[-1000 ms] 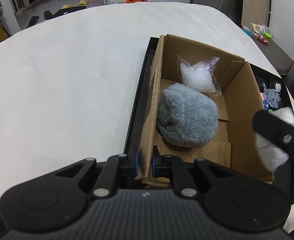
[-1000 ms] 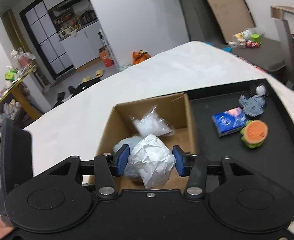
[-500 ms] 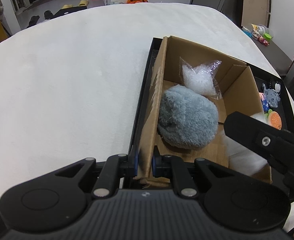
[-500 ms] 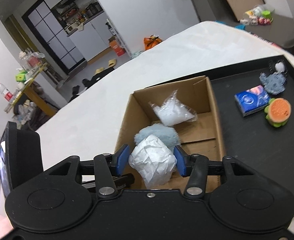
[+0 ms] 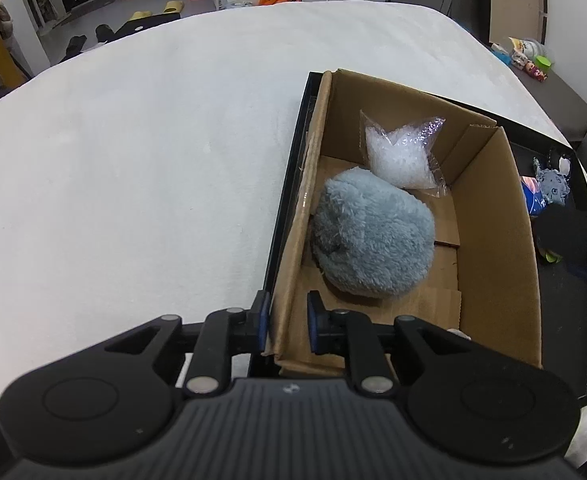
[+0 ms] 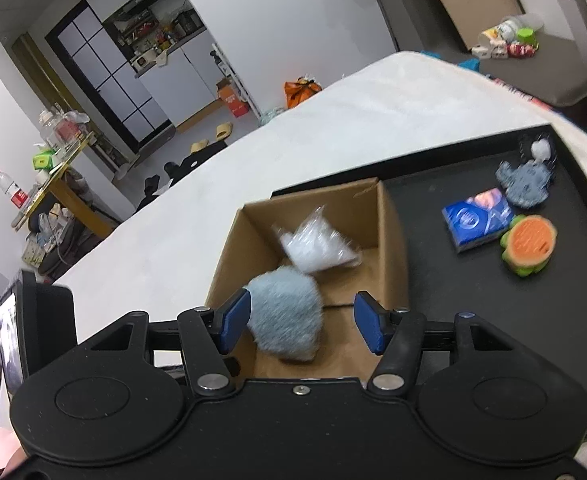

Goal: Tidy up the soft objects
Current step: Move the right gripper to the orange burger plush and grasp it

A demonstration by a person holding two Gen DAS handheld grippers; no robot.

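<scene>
- We are working over a cardboard box (image 5: 493,216) that is sitting at the left end of a black tray (image 6: 573,320), on a white table (image 5: 133,160).
- Our left gripper (image 5: 287,322) is standing astride the near left wall of the box. Its jaws have just been opening a little; the wall is still between the blue pads, but they are no longer pressing on it. We judge this hand was steadying the box so it does not slide.
- Our right gripper (image 6: 301,322) is hanging above the near end of the box. Its jaws have just been opening and now are standing about half apart, with nothing between them.
- The crumpled white paper ball that this gripper was carrying is gone from the pads; only a small white edge is showing at the near inside wall of the box (image 5: 459,334), so we believe it is lying there, mostly hidden.
- Already inside the box: a fluffy grey-blue ball (image 5: 373,236) and, touching it at the far side, a clear bag of white filling (image 5: 401,156).
- Still waiting on the tray, well apart from the box: a blue tissue pack (image 6: 477,220), an orange and green burger toy (image 6: 527,246), and a grey plush (image 6: 527,182).
- The print on the tissue pack is too blurred to read, and we are finding no other readable writing.
</scene>
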